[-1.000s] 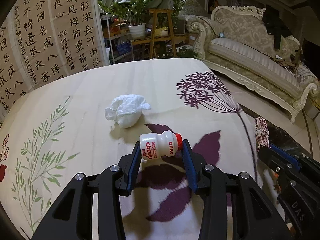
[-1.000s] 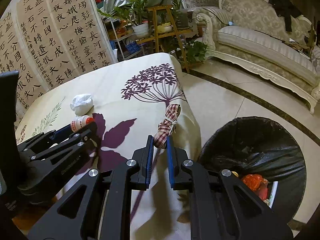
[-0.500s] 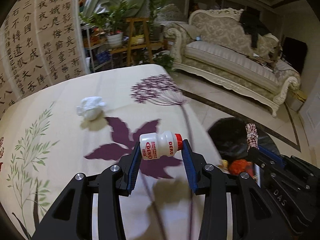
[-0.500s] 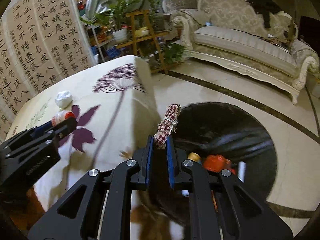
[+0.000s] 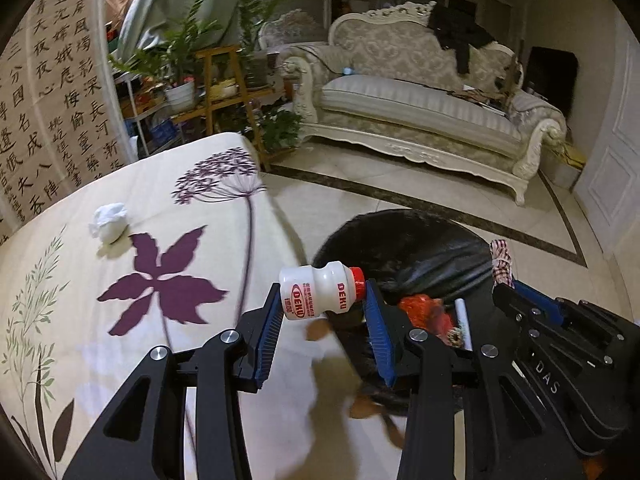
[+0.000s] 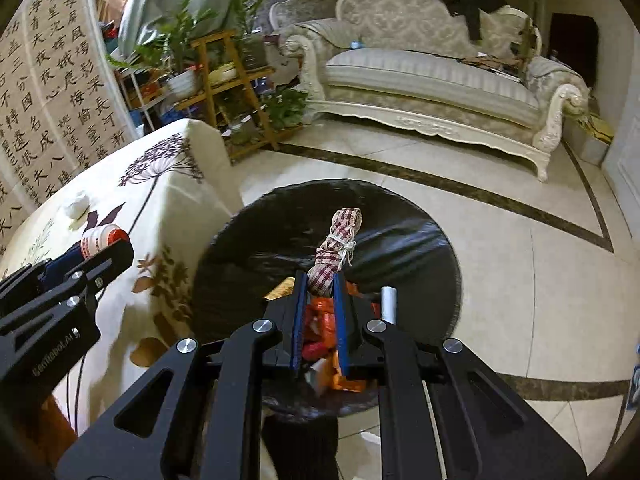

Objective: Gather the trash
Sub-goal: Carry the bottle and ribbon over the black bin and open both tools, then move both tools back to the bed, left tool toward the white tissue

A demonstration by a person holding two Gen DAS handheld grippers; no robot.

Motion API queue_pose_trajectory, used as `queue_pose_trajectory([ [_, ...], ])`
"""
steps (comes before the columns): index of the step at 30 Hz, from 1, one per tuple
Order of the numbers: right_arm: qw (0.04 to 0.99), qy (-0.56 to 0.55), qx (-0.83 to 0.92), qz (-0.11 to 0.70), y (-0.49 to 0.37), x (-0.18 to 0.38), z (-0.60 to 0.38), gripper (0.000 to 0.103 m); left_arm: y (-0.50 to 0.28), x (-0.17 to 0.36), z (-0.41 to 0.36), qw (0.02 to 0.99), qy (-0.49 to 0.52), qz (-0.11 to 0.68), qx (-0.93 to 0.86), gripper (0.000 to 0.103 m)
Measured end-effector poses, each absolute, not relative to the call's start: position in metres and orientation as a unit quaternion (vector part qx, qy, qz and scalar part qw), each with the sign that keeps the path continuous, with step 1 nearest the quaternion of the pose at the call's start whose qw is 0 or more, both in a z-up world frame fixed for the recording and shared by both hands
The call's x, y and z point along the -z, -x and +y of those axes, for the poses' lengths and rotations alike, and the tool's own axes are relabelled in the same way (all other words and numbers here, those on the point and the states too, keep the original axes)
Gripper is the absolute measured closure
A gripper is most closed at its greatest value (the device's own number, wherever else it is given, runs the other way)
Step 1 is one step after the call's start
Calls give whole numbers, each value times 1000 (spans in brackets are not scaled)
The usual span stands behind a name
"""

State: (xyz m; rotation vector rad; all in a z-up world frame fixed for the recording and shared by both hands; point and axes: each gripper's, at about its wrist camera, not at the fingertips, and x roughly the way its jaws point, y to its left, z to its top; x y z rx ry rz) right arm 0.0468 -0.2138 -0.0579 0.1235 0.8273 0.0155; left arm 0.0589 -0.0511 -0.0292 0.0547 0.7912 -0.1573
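- While the left gripper (image 5: 322, 312) hangs at the table's edge, its 2 blue-padded fingers are clamped on a small white bottle (image 5: 316, 291) with a red cap, held sideways, cap toward the right finger.
- The right gripper (image 6: 320, 300) is closed tight on a rolled checked cloth bundle (image 6: 335, 250) tied with white string, which sticks up from between the pads.
- Below the bundle sits a round trash bin (image 6: 420, 216) lined with a black bag; orange-red wrappers (image 6: 320, 320) and a white tube (image 6: 388, 304) lie inside it.
- In the left wrist view the bin (image 5: 400, 236) lies just beyond the bottle, with the right gripper (image 5: 506, 284) over its right side.
- The table (image 5: 80, 280) wears a cream cloth printed with purple leaves; 1 crumpled white tissue (image 5: 109, 222) lies on it, well apart from both grippers.
- The draped table corner (image 6: 200, 168) stands just beside the bin's left rim.
- Farther off are an ornate cream sofa (image 6: 432, 80), a wooden plant stand (image 6: 228, 80) with potted plants, and a calligraphy screen (image 5: 48, 112) behind the table.
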Motion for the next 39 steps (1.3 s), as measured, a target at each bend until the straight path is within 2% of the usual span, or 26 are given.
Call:
queue_pose_trajectory([
  [13,909,-76,7,410,-54,71,-234,89,-64,42,-80,911,-53,400,91,61],
  [14,908,-77,8,413,-55,73,-234,88,-65,43,-80,910,-54,401,91,60],
  [16,906,-79,7,416,-56,76,-236,88,-65,44,-82,910,-54,401,89,50],
  [19,905,-82,11,418,-57,78,-238,87,-65,45,-82,911,-50,401,85,43],
  [22,906,-85,14,415,-57,77,-238,74,-65,44,-79,911,-47,401,82,39],
  [27,906,-85,13,415,-57,76,-238,73,-66,43,-75,912,-41,401,79,34],
  [29,906,-86,13,413,-58,75,-237,66,-66,42,-73,912,-40,400,78,33],
  [34,908,-84,10,409,-62,70,-230,58,-66,39,-64,914,-33,398,70,30],
  [39,910,-83,-1,407,-69,65,-216,55,-68,35,-46,917,-26,396,51,30],
])
